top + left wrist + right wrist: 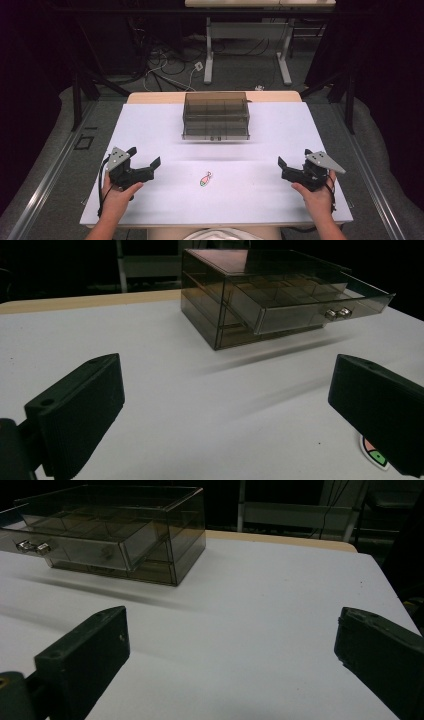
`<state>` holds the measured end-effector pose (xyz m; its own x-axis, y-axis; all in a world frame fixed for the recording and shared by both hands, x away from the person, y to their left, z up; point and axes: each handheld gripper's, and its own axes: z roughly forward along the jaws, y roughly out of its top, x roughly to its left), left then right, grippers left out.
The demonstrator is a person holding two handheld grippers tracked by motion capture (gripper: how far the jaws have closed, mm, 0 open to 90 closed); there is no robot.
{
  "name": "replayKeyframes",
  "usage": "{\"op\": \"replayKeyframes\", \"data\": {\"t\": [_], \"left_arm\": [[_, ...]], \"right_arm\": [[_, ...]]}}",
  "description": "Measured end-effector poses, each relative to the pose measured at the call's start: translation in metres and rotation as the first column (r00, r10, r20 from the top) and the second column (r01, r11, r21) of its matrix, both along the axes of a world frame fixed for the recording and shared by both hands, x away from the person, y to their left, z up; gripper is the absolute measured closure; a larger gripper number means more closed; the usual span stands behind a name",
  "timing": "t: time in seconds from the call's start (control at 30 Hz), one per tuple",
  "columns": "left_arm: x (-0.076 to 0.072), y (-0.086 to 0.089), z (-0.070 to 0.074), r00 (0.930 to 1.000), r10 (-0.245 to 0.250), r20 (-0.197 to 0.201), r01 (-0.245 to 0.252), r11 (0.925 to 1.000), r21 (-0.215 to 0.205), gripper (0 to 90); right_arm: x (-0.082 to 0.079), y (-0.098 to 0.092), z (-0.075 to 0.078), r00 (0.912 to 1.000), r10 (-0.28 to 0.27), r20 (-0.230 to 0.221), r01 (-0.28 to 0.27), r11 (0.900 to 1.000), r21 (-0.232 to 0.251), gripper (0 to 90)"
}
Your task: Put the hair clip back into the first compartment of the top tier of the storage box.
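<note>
A smoky clear drawer box (216,115) stands at the middle back of the white table (150,130). Its upper drawer (310,305) is pulled out, with two small metal knobs on its front; the same drawer (75,540) appears in the right gripper view. A small pink and green fish-shaped item (205,179) lies flat at the front centre, and its edge (375,454) peeks out beside my left gripper's right jaw. My left gripper (145,166) is held open at the front left. My right gripper (289,169) is held open at the front right. Neither holds anything.
Wide bare table lies between the grippers and the box. Beyond the far edge are a desk frame (247,45) and loose cables on the floor (165,65). Dark stands flank the table on both sides.
</note>
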<state>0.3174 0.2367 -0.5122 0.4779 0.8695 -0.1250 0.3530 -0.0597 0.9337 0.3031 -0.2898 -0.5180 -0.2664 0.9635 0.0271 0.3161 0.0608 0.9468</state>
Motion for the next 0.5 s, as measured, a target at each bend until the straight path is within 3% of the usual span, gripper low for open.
{"op": "replayKeyframes", "data": {"t": [0.07,0.33,0.5], "left_arm": [[0.001,-0.001,0.000,1.0000,0.004,0.001,-0.004,1.0000,0.007,2.0],[0.000,-0.007,0.001,0.9998,0.003,-0.017,-0.003,0.9995,0.031,2.1],[-0.001,-0.013,0.002,0.9997,0.005,-0.025,-0.004,0.9986,0.053,2.5]], "right_arm": [[-0.001,0.000,0.000,0.9999,0.005,-0.014,-0.005,1.000,-0.010,1.0],[-0.002,0.000,-0.001,0.9996,-0.013,0.023,0.013,1.000,-0.014,1.2],[-0.002,0.001,0.000,0.9998,0.000,0.020,0.001,1.000,-0.026,1.2]]}}
